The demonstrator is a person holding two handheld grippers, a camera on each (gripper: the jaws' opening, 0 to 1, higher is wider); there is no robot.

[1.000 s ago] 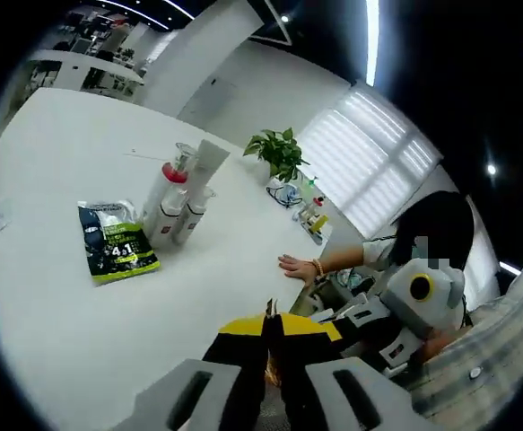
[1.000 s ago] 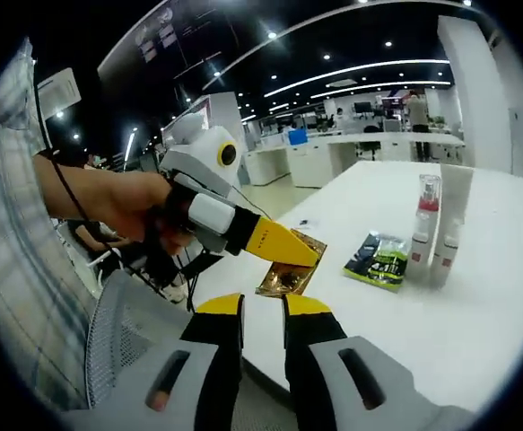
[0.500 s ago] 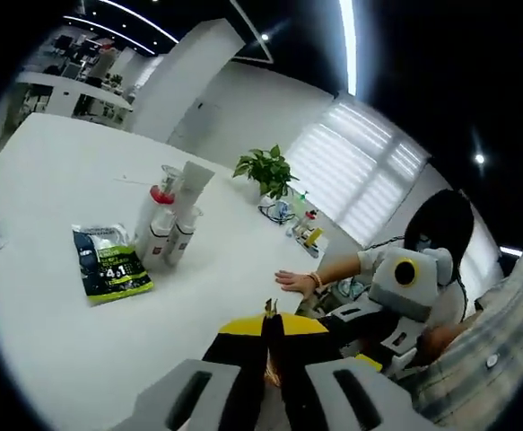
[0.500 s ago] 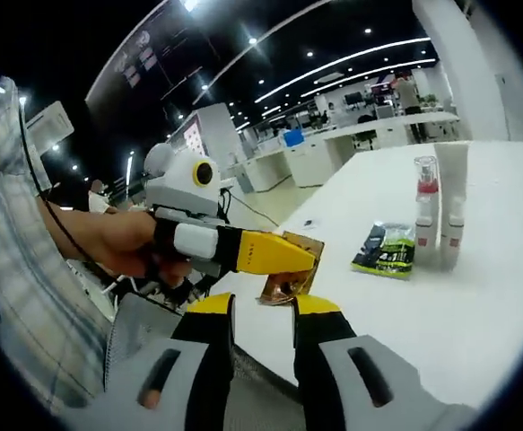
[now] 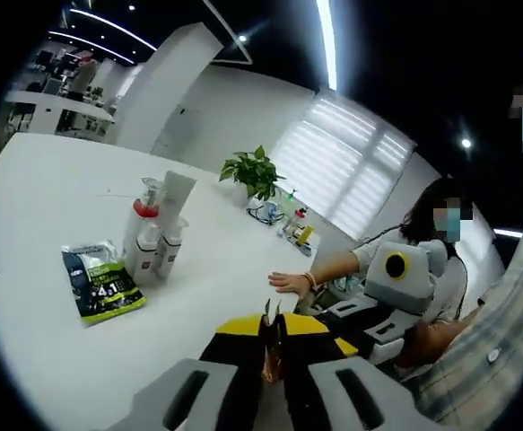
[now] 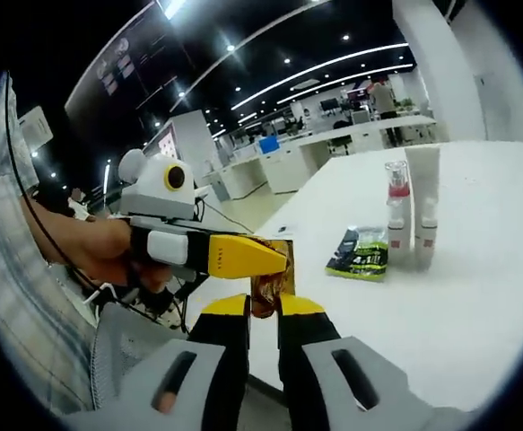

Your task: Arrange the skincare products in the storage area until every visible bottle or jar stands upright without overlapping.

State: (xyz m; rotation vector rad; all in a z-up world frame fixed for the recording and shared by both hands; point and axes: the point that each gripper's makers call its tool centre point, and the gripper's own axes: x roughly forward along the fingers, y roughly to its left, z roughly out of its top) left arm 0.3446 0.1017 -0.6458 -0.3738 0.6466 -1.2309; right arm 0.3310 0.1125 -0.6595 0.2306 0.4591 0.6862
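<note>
White table [image 5: 46, 189] holds upright bottles [image 6: 407, 224] beside a flat pouch [image 6: 358, 253]

Both views off table [image 5: 55, 377] edge, facing inward; shared: distant bottles [image 5: 149, 247] [image 6: 405, 215].

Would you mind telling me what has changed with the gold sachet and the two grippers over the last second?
The right gripper has closed in on the gold sachet, which the left gripper keeps pinched; the sachet now sits between the right gripper's tips, though whether they grip it is unclear. The bottles and the green packet on the white table stayed as they were.
</note>
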